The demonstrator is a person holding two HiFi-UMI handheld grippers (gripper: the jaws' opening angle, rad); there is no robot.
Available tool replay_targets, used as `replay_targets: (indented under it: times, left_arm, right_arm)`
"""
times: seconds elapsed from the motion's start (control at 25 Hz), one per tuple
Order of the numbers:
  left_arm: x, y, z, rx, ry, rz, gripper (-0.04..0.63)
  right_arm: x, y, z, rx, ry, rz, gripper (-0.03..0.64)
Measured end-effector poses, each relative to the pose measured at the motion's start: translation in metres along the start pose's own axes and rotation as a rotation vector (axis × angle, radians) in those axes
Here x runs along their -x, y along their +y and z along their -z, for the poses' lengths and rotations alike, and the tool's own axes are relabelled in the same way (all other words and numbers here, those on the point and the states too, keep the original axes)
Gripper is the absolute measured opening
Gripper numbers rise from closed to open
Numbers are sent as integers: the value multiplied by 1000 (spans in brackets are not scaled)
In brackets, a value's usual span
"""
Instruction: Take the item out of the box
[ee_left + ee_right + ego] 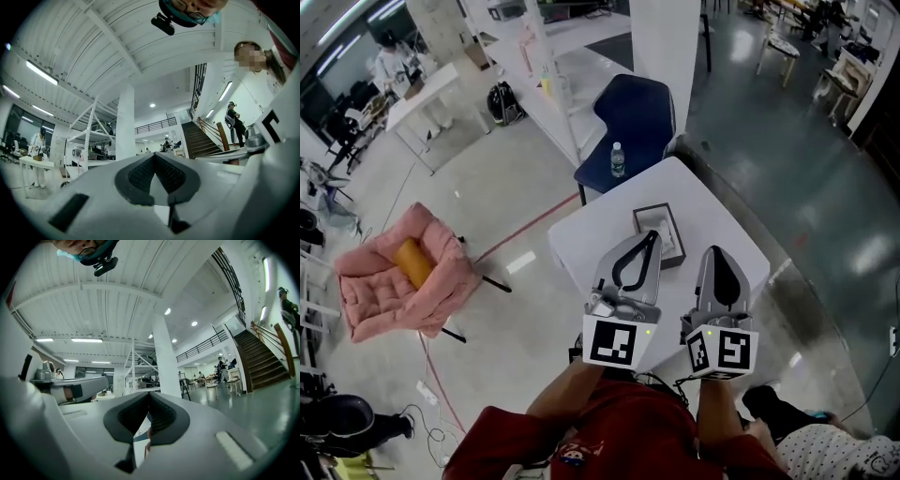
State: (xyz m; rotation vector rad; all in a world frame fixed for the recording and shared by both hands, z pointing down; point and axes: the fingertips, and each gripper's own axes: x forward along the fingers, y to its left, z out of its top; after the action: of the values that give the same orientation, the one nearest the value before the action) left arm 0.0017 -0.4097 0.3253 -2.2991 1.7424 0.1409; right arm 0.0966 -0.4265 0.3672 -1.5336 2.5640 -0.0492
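My left gripper (653, 233) and right gripper (716, 250), both closed and empty, hover above the white table (605, 239), where the small open box (652, 207) holds a pale item (668, 232), probably light and rigid, best pinched by its edges.

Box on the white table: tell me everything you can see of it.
The box is small and rectangular, with dark outer walls, a pale lining and an open top. Something light lies inside, too small to identify. It sits flat near the middle of the white table. In the head view the left tool overlaps its near side; contact cannot be judged.
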Motion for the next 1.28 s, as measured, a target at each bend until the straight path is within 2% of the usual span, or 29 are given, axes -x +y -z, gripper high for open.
replay_targets:
  times: [0.32, 0.68, 1.04, 1.28]
  left_arm:
    - [-47, 32, 29, 3, 50, 59, 2]
    - [-81, 62, 79, -26, 119, 125, 2]
    - [-108, 85, 125, 28, 154, 161, 2]
    - [-126, 95, 148, 53, 142, 187, 2]
  right_arm:
    - [-57, -8, 18, -3, 52, 54, 2]
    - [-111, -17, 66, -14, 137, 91, 2]
    - [-155, -21, 122, -48, 241, 116, 2]
    - [-180, -28, 164, -67, 318, 145, 3]
